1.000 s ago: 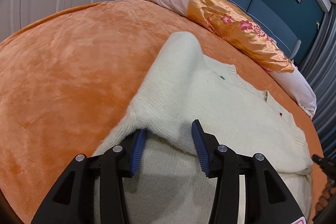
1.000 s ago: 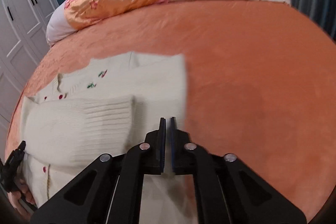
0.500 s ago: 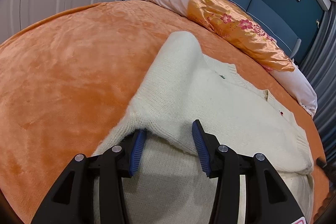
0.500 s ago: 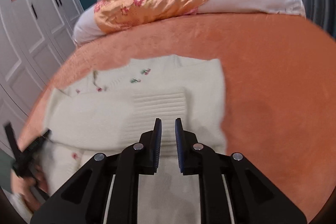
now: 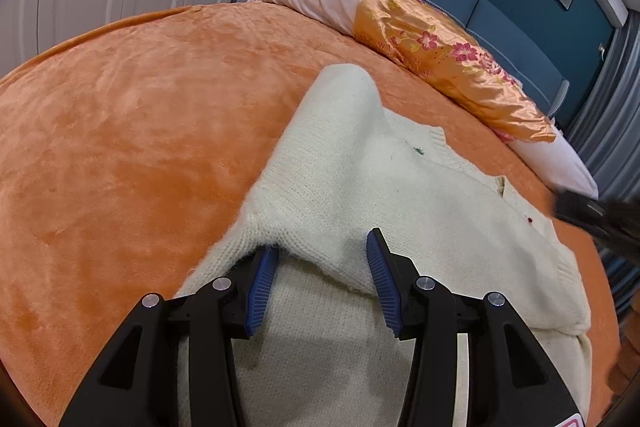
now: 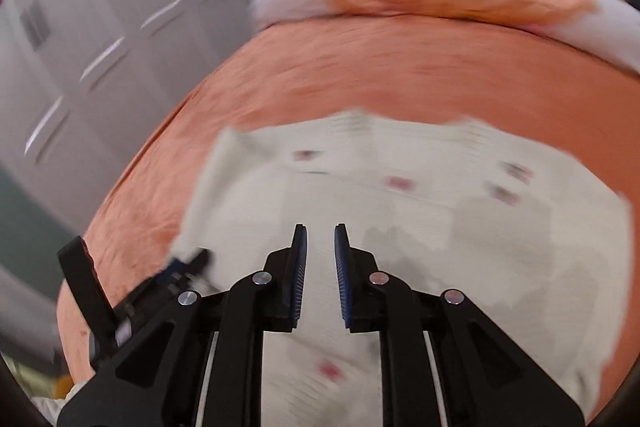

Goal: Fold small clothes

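An orange bed [image 5: 120,131] fills both frames; the cream sweater [image 5: 400,187] lies centre-right. The left gripper [image 5: 320,267], fingers half-open, straddles a folded edge, pinching nothing. The right gripper [image 6: 320,259], fingers slightly parted and empty, should slow before grasping.

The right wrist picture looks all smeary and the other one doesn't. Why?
Right wrist view: the sweater, orange blanket and closet doors are streaked with motion blur, while the right gripper stays sharp because the camera rides on it. Left wrist view: crisp, with knit stitches showing; only the right gripper's black tip at the right edge is blurred. Both views bulge from the fisheye.
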`<state>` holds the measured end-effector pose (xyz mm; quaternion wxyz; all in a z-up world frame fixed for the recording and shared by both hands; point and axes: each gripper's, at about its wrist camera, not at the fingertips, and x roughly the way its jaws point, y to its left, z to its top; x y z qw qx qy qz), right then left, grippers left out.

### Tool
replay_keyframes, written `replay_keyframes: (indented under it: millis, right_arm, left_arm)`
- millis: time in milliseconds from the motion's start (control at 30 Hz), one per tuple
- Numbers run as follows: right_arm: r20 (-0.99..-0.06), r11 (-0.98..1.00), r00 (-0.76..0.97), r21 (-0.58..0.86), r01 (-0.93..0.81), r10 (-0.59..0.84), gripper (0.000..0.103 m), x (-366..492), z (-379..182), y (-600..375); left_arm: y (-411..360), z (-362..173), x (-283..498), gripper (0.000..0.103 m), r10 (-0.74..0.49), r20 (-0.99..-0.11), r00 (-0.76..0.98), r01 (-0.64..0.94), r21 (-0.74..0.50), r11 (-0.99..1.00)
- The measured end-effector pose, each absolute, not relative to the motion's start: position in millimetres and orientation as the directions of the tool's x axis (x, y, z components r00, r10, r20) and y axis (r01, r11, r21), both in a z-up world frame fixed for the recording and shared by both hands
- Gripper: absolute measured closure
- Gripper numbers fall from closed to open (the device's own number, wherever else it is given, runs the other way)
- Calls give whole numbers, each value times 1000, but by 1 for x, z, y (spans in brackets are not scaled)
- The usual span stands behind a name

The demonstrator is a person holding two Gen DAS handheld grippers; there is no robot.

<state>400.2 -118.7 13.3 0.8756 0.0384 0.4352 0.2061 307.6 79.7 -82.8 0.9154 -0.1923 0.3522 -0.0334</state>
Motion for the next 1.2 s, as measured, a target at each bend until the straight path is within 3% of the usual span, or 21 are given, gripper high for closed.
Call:
replay_keyframes:
  millis: [267, 400, 467, 600, 700, 867, 1000, 1100, 1200]
  right_arm:
    - [-864, 886, 333, 233, -402, 378, 89, 498, -47, -10]
    - [-864, 902, 406, 115, -417, 298, 90, 519, -54, 21]
    - [-855, 913, 421, 133, -387, 303, 91, 522, -47, 19]
    - [-763, 927, 535, 238, -290, 363, 90, 481, -14, -49]
    - [-729, 952, 613, 254, -171, 305, 88, 419, -5, -139]
    - [-793, 981, 605, 167, 102, 72, 88, 326, -31, -279]
    - [-800, 944, 599, 224, 242, 36, 93, 280, -37, -346]
    - [-786, 936, 618, 226, 269, 11, 83, 237, -22, -358]
    - [-782, 951, 622, 177, 255, -21, 65, 188, -15, -355]
  left_arm:
    - [82, -84, 305, 57, -220, -604, 766, -64, -413, 908]
    - [81, -86, 306, 56, -214, -603, 768, -65, -406, 912]
    - [81, -86, 306, 55, -215, -602, 769, -62, -406, 912]
    - [81, -87, 305, 55, -217, -602, 769, -61, -407, 912]
    - [79, -87, 305, 52, -218, -605, 766, -56, -401, 915]
    - [75, -86, 306, 49, -208, -619, 757, -54, -377, 925]
    - [76, -82, 309, 49, -206, -640, 741, -62, -371, 927]
    - [80, -74, 306, 49, -216, -671, 709, -67, -369, 927]
    - [84, -62, 279, 48, -205, -703, 681, -33, -310, 950]
